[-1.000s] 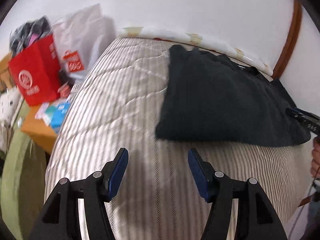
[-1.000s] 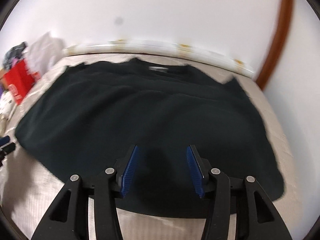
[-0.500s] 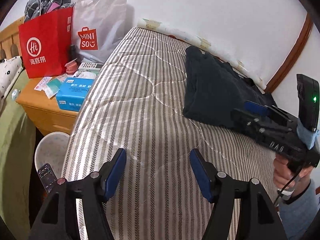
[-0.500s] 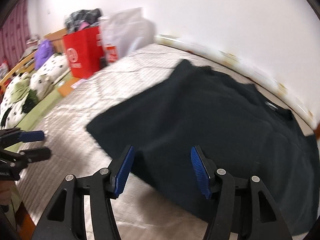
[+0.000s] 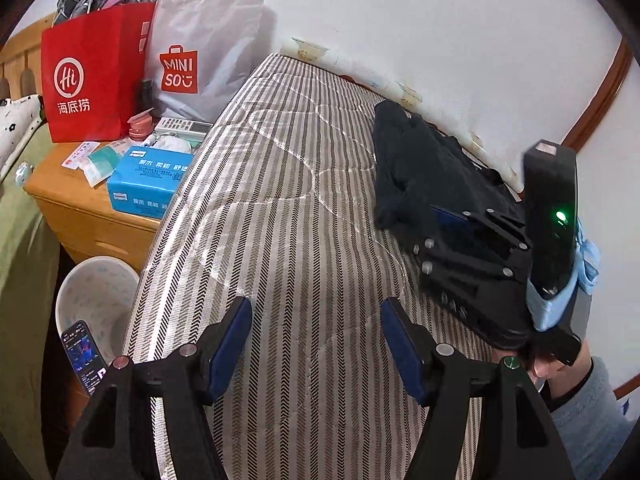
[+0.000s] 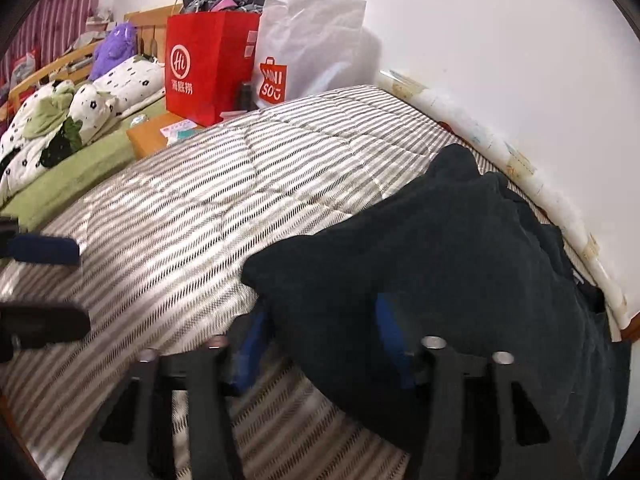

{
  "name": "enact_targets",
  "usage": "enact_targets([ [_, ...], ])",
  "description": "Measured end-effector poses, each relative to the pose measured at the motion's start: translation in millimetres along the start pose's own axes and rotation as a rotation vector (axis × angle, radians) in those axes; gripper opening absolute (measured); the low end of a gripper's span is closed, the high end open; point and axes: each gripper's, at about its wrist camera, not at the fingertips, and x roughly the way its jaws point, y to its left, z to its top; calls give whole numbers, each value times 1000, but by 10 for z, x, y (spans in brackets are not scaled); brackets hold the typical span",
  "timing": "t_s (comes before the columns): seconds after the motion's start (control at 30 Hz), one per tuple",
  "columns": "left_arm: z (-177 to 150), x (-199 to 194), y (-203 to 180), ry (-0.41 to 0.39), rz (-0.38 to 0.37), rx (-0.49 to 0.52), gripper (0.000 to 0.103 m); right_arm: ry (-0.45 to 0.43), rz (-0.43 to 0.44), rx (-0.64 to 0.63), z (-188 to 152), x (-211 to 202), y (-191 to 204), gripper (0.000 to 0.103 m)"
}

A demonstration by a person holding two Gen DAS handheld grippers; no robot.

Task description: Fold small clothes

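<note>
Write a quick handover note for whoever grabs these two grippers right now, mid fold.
Right gripper: fingers have just been closing on the near-left corner of the dark garment; cloth drapes over them, so a firm pinch cannot be confirmed.
Left gripper: open, empty, over bare striped mattress.
Garment lies bunched along the wall side of the mattress, near edge lifted.
Done: corner picked up. No finished fold shows.
Left: carry the corner across, flatten, finish the folds.

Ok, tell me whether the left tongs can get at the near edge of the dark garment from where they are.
Probably yes: the left tongs stand open over bare striped mattress, nothing between them and the dark garment. The right tongs already hold its edge.
</note>
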Motion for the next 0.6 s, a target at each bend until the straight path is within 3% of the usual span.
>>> enact_targets([
  [0.03, 2, 3, -10, 1, 6, 4, 65, 3, -19, 3, 12, 21, -2, 28],
  [0.13, 16, 27, -78, 9, 18, 16, 65, -11, -17, 45, 32, -12, -114, 20],
  [0.2, 22, 52, -144, 17, 22, 20, 65, -52, 36, 149, 69, -146, -324, 19],
  [0.37, 64, 130, -493, 35, 25, 72, 65, -231, 56, 369, 0, -762, -1032, 18],
  [0.5, 121, 196, -879, 38, 3, 123, 65, -360, -33, 501, -301, -1277, -1698, 18],
  [0.6, 143, 255, -1168, 39, -25, 169, 65, -378, -69, 604, -665, -1472, -2181, 18],
])
